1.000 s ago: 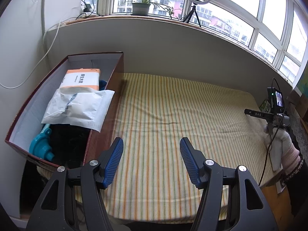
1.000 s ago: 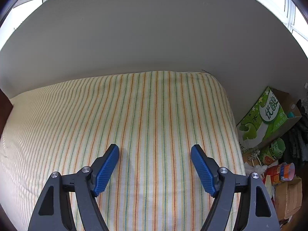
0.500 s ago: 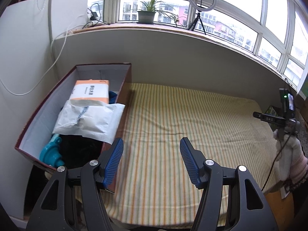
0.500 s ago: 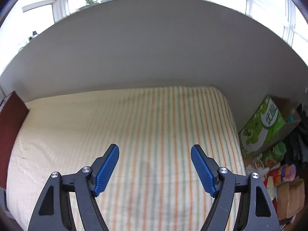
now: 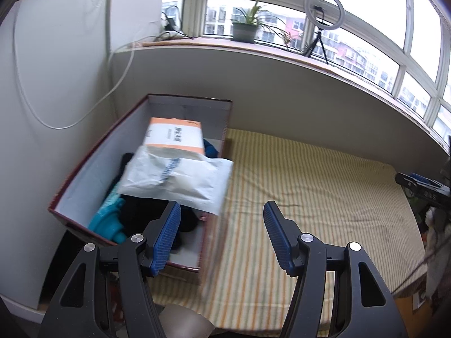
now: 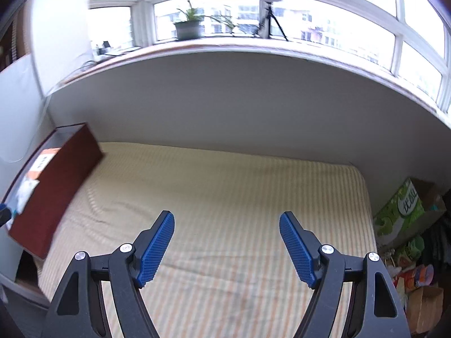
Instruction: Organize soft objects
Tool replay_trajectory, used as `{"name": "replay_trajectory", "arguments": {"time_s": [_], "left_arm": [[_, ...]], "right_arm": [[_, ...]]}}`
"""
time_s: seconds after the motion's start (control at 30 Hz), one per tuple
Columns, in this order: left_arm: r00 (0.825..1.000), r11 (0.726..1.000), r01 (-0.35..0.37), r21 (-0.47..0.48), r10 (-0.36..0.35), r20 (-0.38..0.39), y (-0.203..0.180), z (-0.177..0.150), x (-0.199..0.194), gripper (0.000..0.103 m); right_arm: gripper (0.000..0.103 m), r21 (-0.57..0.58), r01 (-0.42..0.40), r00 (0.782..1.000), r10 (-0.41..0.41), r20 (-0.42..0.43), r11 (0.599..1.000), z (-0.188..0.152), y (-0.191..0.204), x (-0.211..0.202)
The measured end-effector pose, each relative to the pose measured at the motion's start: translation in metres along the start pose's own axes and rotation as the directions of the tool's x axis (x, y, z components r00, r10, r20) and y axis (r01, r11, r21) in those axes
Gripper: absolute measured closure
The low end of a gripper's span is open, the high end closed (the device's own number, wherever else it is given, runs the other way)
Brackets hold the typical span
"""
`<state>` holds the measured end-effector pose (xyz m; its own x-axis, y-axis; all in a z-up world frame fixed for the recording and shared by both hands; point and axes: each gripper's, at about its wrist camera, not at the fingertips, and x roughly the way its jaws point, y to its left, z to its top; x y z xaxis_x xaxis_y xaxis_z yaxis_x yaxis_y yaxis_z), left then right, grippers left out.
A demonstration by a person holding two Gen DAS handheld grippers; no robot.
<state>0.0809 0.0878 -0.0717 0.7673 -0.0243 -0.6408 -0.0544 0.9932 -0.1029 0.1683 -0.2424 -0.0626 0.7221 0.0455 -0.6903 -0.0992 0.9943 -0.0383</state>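
Table (image 5: 324, 197): covered in a striped cloth and bare across its whole top, which suggests the loose soft things are already cleared off it; judged from this, the task looks close to done.
Box (image 5: 180, 104): a long dark-red carton with a pale lining, standing at the left end of the table against the wall, its open top facing up so things can be dropped in from above; in the right wrist view its outer side (image 6: 56, 186) shows as a blurred red slab.
White packet (image 5: 174, 180): a soft, crumpled pack lying on top of the pile inside the box, one corner hanging over the right-hand wall, probably because the box is full under it.
Orange-and-white pack (image 5: 174, 136): lies behind the white packet, tilted on what is beneath.
Dark fabric (image 5: 157, 211): bundled low in the near end of the box, partly hidden.
Teal item (image 5: 108, 219): tucked in the near left corner of the box; what it is cannot be told.
Left claw (image 5: 221, 233): jaws apart at a middling width, nothing between them, above the near right corner of the box.
Right claw (image 6: 225, 245): jaws wide, empty, held over the bare cloth, well apart from the box.
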Motion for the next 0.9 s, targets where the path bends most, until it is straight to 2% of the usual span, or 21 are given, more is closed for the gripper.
{"name": "replay_trajectory", "arguments": {"time_s": [0.1,0.17,0.5,0.9], "left_arm": [[1.000,1.000,-0.007,-0.013,0.007,0.003,0.006,-0.001,-0.003,0.041],[1.000,1.000,-0.010,-0.020,0.010,0.002,0.008,-0.004,-0.006,0.034],[0.999,0.998,-0.029,-0.047,0.029,0.014,0.016,-0.014,-0.022,0.030],[0.999,0.998,-0.030,-0.061,0.032,0.026,0.021,-0.012,-0.024,0.030]], "right_arm": [[0.029,-0.033,-0.029,0.999,0.030,0.025,0.999,-0.001,0.021,-0.015],[0.029,-0.056,-0.051,0.998,0.053,0.039,0.997,-0.002,0.037,-0.025],[0.027,-0.131,-0.118,0.988,0.129,0.081,0.984,-0.012,0.084,-0.053],[0.027,-0.146,-0.127,0.986,0.141,0.086,0.981,-0.013,0.098,-0.055]]}}
